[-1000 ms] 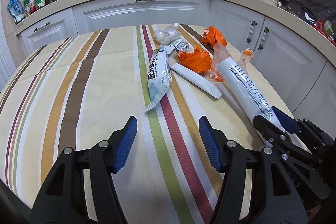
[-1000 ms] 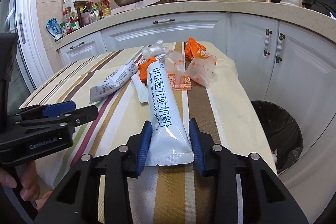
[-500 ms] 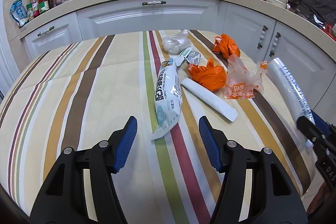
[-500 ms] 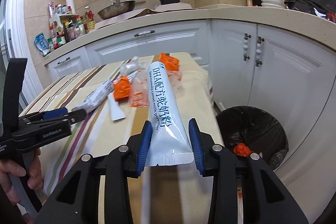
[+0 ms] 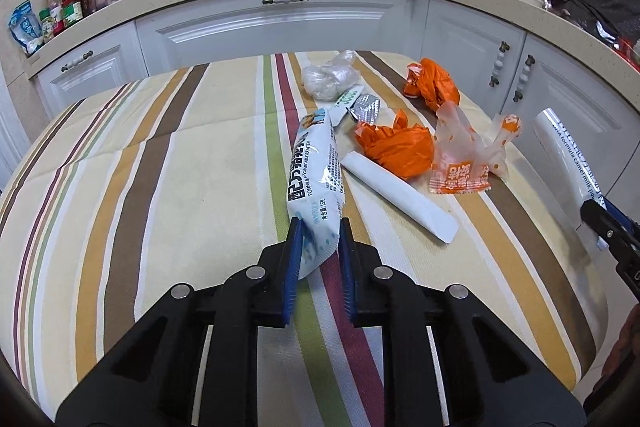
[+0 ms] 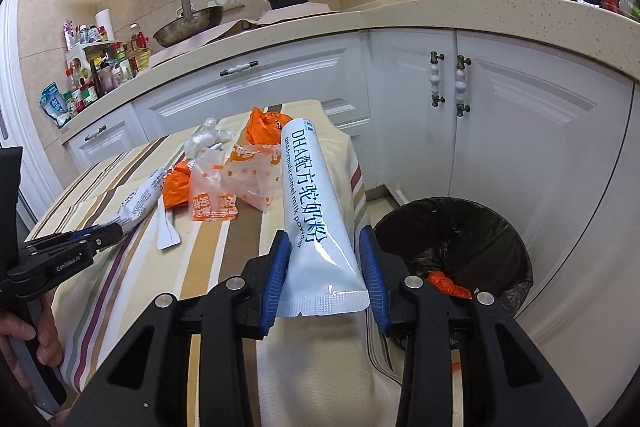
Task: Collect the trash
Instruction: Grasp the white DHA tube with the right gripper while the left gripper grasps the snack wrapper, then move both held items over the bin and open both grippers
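Both jaws loaded, bin next
My right gripper (image 6: 325,277) clamps milk-powder tube (image 6: 310,203) just left of bin (image 6: 456,251); left gripper (image 5: 319,259) just closed on blue-white sachet (image 5: 316,179), farther left of bin. Carry over rim before releasing.

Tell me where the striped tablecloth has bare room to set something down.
The striped tablecloth is bare left of the blue-white powder sachet, out to its left edge. Right of it is crowded: flat white packet, crumpled orange bags, clear orange-printed wrapper.

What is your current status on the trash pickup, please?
Left gripper just closed on blue-white sachet. Right gripper holds white tube, bin alongside. Nothing blocking.
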Available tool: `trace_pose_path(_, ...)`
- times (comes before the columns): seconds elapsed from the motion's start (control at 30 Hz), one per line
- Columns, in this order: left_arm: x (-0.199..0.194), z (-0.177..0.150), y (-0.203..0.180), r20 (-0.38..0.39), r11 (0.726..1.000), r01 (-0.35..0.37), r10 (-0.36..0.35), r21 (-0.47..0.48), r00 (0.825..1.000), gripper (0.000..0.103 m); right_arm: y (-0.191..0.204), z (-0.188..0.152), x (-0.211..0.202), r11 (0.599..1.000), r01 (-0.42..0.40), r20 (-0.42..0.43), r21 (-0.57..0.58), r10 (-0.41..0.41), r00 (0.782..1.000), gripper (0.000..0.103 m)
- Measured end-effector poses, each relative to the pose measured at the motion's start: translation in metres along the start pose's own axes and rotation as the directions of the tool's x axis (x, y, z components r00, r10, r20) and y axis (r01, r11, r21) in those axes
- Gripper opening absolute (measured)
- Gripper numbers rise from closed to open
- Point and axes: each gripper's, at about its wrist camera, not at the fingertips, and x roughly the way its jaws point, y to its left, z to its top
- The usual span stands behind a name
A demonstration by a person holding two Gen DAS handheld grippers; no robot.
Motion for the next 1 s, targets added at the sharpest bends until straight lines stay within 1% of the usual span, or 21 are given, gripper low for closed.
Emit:
trace_pose_path(0.13, -0.008, 0.001, 0.002, 0.023, 1.0, -0.009, 0.009, -0.005, 1.0, 0.014, -0.004, 0.0, 0.001, 1.0, 0.004, -0.002, 0.006, -0.004, 1.0, 0.037)
trace_pose_path(0.37, -0.033, 0.003, 0.005, 0.071, 1.0, 0.006, -0.004, -0.024, 0.997, 0.011, -0.009, 0.002, -0.002, 1.0, 0.014, 0.008, 0.009, -0.014, 1.0, 0.037)
trace_pose_path(0.53, -0.055, 0.009, -0.002, 0.13, 0.999, 0.03, -0.027, -0.02, 0.991, 0.01, -0.014, 0.004, -0.007, 0.999, 0.032, 0.021, 0.018, -0.032, 0.999, 0.037)
trace_pose_path(0.63, -0.064, 0.013, -0.01, 0.151, 0.998, 0.059, -0.057, -0.01, 0.987, 0.01, -0.021, 0.006, -0.011, 0.999, 0.047, 0.032, 0.026, -0.047, 0.998, 0.037)
trace_pose_path(0.77, -0.068, 0.02, -0.034, 0.164, 0.992, 0.123, -0.125, 0.026, 0.979, 0.01, -0.033, 0.008, -0.016, 0.996, 0.076, 0.046, 0.039, -0.078, 0.996, 0.037)
trace_pose_path(0.9, -0.067, 0.026, -0.071, 0.161, 0.977, 0.196, -0.207, 0.082, 0.965, 0.01, -0.052, 0.008, -0.019, 0.991, 0.115, 0.052, 0.061, -0.119, 0.992, 0.037)
trace_pose_path(1.0, -0.063, 0.028, -0.099, 0.158, 0.964, 0.234, -0.252, 0.124, 0.955, 0.01, -0.067, 0.007, -0.019, 0.987, 0.138, 0.047, 0.08, -0.142, 0.989, 0.037)
